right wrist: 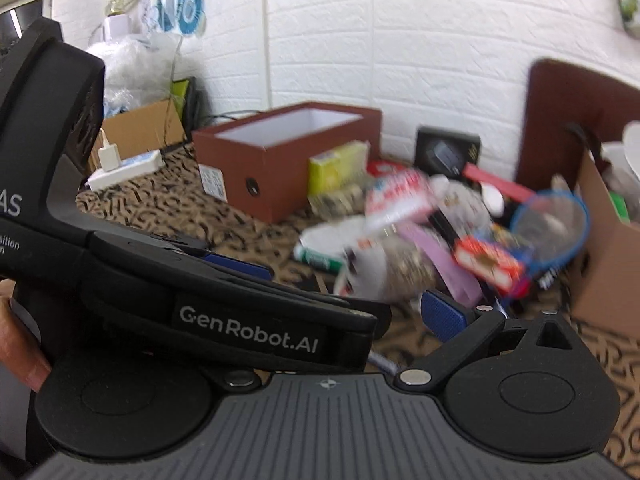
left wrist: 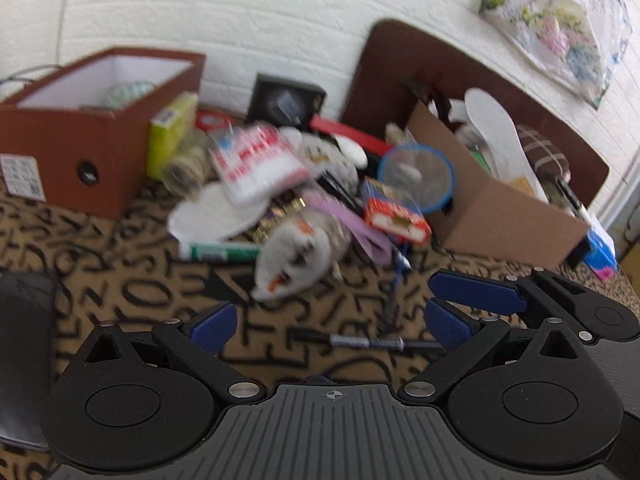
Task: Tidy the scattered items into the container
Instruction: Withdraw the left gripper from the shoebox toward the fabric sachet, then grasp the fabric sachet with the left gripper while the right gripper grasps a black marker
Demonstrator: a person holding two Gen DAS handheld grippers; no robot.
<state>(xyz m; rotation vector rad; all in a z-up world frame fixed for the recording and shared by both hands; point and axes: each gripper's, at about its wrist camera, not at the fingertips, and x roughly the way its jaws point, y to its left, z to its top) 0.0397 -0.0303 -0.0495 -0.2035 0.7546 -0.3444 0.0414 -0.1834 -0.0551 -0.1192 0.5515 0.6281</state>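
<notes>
A pile of scattered items lies on the patterned cloth: a white plush toy (left wrist: 294,260), a red-and-white packet (left wrist: 256,158), a small red box (left wrist: 394,210), a blue-rimmed mini racket (left wrist: 416,176), a green tube (left wrist: 218,251) and a white insole (left wrist: 212,216). An open brown shoebox (left wrist: 96,128) stands at the left; it also shows in the right wrist view (right wrist: 280,156). My left gripper (left wrist: 330,324) is open and empty, short of the pile. My right gripper (right wrist: 344,300) is open; its left finger is hidden behind the left gripper's body (right wrist: 224,300).
A cardboard box (left wrist: 492,208) holding an insole and clutter stands at the right before a brown lid (left wrist: 440,64). A metal pen (left wrist: 368,342) lies between my left fingers. A dark object (left wrist: 24,352) is at the left edge. A power strip (right wrist: 124,166) lies far left.
</notes>
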